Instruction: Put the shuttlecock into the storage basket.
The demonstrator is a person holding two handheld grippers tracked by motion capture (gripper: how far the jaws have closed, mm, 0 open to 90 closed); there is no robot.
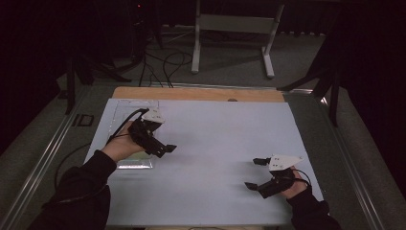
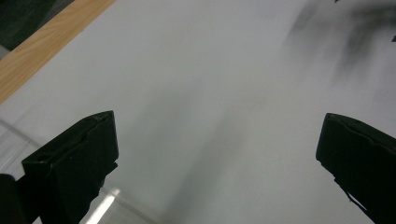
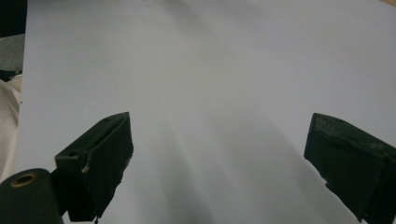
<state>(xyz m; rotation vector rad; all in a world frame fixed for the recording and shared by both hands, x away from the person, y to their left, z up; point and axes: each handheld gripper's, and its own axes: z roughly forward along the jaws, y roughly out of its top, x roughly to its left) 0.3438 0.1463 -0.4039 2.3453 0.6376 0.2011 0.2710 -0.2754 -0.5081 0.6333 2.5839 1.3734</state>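
Clear plastic sheet [image 1: 136, 112]: flat on the white table cover [image 1: 215, 143], directly under and behind my left gripper [image 1: 165, 149]; its edge crosses the corner beside my left jaw in the left gripper view [image 2: 14, 135]. No label or writing can be read on it. Left gripper: jaws spread wide, nothing between them, pointing toward the table's middle. Right gripper [image 1: 253, 173]: well apart from the sheet, near the table's front edge, jaws likewise spread and empty above bare cover [image 3: 210, 93]. Wooden table edge [image 1: 196, 93]: beyond both.

Black sleeves; black left tool [image 1: 165, 149], right tool [image 1: 254, 173]; grey triangular plates; black cables.
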